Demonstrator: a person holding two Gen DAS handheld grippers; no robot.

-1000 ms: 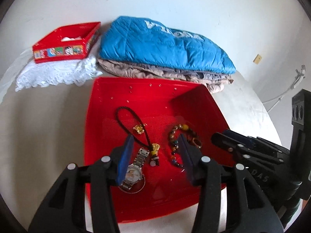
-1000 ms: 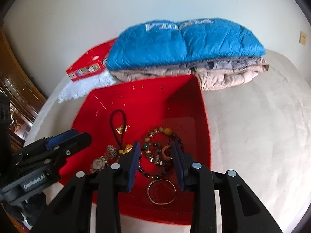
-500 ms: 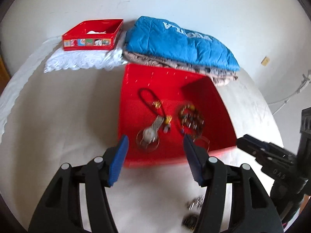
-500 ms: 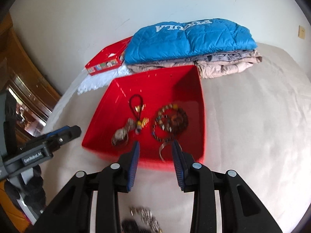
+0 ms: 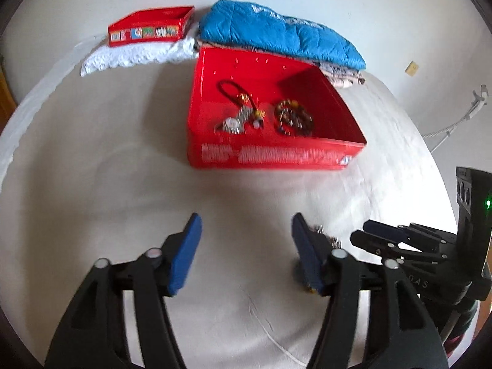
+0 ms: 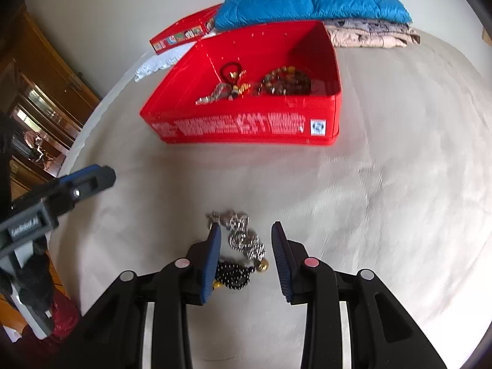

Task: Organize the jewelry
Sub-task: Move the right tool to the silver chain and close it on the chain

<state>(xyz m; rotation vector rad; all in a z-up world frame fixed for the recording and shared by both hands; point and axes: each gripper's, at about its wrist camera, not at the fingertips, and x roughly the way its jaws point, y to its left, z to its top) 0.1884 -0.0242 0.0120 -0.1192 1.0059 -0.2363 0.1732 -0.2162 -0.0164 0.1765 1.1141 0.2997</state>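
A red box (image 5: 270,153) (image 6: 246,126) sits on the pale bed cover. It holds a watch (image 5: 235,121), a black cord with gold charms (image 5: 236,90) and beaded bracelets (image 5: 292,117) (image 6: 286,81). A loose pile of silver chain and black beads (image 6: 243,246) lies on the cover in front of the box. My right gripper (image 6: 246,246) is open, low over that pile, jaws on either side of it. My left gripper (image 5: 246,246) is open and empty, to the left of the pile; part of the pile shows by its right finger (image 5: 326,236).
A folded blue quilted jacket (image 5: 276,33) on beige clothes lies behind the box. A smaller red tin (image 5: 150,26) rests on white lace at the back left. A wooden cabinet (image 6: 40,92) stands left of the bed.
Both grippers have pulled back from over the red box toward the near side. The box now lies farther off and the loose pile on the cover has come between the right jaws.
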